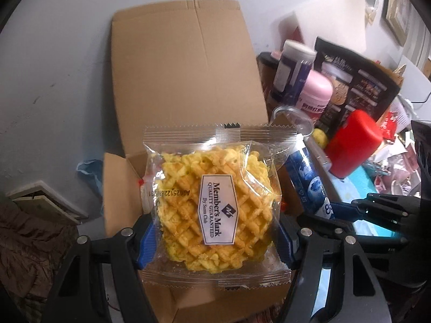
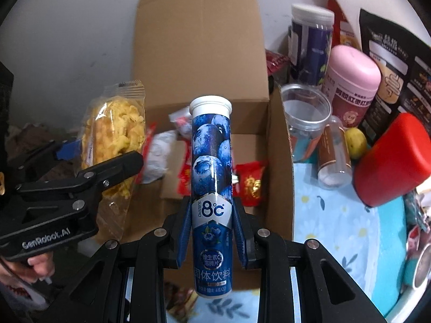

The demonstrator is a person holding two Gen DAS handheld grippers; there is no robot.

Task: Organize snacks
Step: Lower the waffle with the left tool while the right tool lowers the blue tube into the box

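right wrist view: one blueberry tube (image 2: 212, 188), one waffle packet (image 2: 113, 137), one box (image 2: 199, 53).

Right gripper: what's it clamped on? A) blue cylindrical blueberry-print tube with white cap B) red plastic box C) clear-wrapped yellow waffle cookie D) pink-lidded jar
A: the right gripper has its blue fingers pressed on both sides of the blue cylindrical blueberry-print tube with white cap; the clear-wrapped yellow waffle cookie sits in the left gripper.
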